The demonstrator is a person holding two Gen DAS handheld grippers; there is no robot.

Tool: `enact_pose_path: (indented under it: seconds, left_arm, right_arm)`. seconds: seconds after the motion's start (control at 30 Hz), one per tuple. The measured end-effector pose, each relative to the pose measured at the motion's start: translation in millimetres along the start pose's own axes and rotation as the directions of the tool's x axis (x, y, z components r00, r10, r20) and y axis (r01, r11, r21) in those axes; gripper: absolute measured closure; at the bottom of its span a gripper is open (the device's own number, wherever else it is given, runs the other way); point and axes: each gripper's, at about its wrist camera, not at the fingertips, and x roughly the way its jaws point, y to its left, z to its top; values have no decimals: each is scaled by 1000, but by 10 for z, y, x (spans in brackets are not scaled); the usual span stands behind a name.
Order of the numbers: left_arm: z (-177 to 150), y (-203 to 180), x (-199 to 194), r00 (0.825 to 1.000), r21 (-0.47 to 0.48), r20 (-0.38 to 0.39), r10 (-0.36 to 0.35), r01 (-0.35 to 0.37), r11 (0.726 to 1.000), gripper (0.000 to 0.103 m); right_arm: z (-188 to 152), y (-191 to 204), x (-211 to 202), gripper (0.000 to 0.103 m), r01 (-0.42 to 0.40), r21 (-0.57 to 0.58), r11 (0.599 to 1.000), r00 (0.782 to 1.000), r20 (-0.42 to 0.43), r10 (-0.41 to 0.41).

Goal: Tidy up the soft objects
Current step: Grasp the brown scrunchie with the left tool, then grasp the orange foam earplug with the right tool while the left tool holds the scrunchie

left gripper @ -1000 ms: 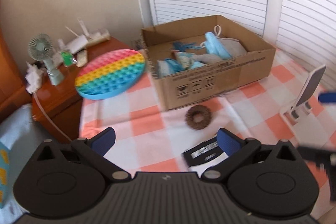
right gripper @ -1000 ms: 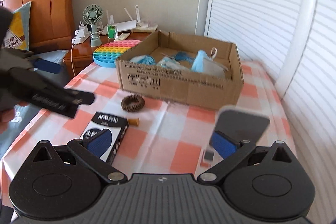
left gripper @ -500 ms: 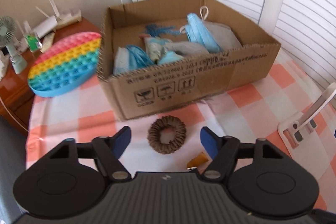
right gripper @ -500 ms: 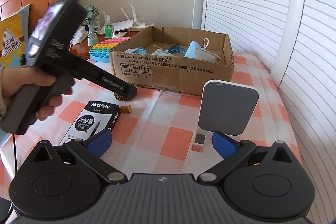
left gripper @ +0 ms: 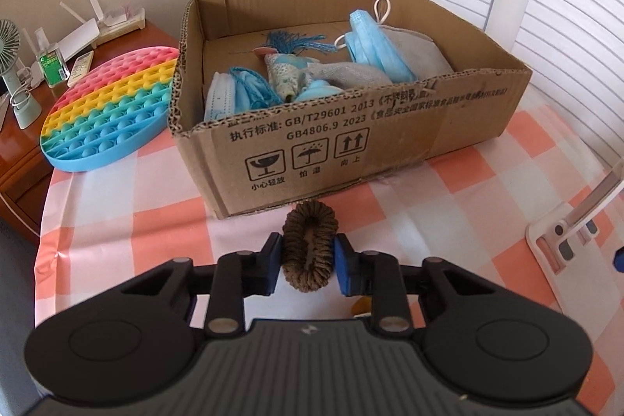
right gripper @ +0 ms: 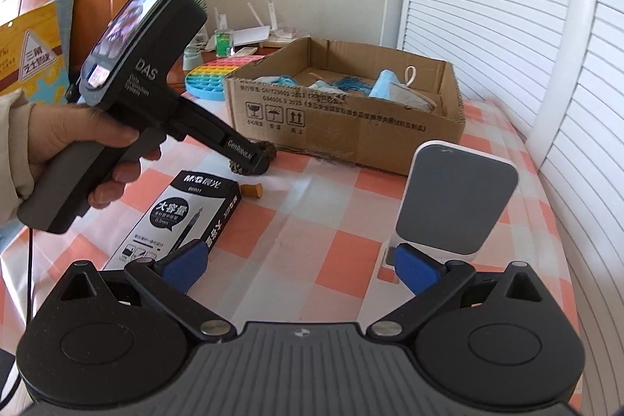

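My left gripper [left gripper: 309, 264] had its jaws squeezed on the brown scrunchie [left gripper: 310, 247], pinching it into an oval just in front of the box [left gripper: 351, 143] on the checked tabletop [left gripper: 128, 225]. My right gripper [right gripper: 300, 266] hung with jaws spread wide and empty, near the pen carton [right gripper: 175, 217] and phone stand [right gripper: 456, 197].

— Changed since a second back?
— Moved in toward the cardboard box [left gripper: 351, 127]; left gripper [left gripper: 308, 262], spread wide before, now clamped on the brown scrunchie [left gripper: 310, 246], squashed oval.
— Right gripper [right gripper: 300, 266]?
— Drawn back slightly.
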Motion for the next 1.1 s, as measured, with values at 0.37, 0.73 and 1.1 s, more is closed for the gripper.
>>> enact_pose_path:
  seconds: [0.37,0.73,1.1]
  left_arm:
    - [-29,46,-306,998,28,57,-5,3,1000,77]
    - [-95,244,-518,996,38,92,-4,0,999,77]
    - [-170,409,-528,995,30,93,-26,23,999,77]
  right_arm:
    - [137,77,180,22,-48,-99,994,999,-27,45]
    - [426,135,626,26,-17,-153,988,999,-50,10]
    - [568,218,849,38,-37,-202,979,996,-81,21]
